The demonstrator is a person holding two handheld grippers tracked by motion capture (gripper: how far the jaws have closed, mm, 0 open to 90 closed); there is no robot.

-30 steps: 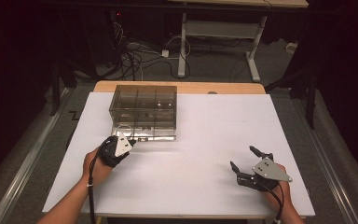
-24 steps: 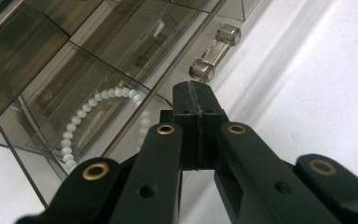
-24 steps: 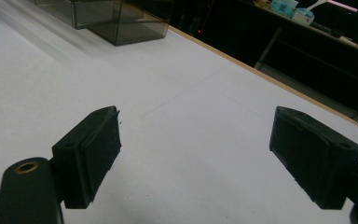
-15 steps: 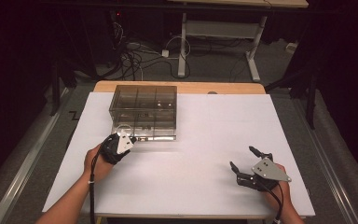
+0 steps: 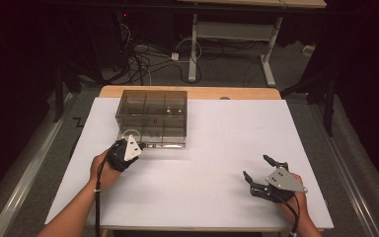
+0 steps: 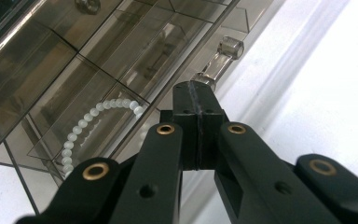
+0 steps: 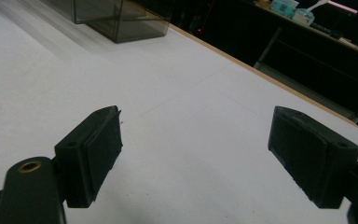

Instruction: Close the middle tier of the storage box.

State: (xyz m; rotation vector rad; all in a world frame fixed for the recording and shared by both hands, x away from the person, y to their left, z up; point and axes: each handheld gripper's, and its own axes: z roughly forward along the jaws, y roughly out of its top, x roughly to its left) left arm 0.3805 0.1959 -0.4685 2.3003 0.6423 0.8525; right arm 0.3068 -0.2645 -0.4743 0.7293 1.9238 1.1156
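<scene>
Left gripper view puts the clear drawer knob (image 6: 216, 65) just above centre of your frame, its long axis running from lower left to upper right, round end pointing to the upper right. Your left gripper (image 6: 198, 95) has its fingers pressed together with the tips at the knob's near end; whether they pinch it you cannot tell. In the high view the smoky drawer box (image 5: 152, 117) sits upper left of centre, and your right gripper (image 5: 260, 173), lower right, has its fingers spread wide over bare table (image 5: 217, 148).
</scene>
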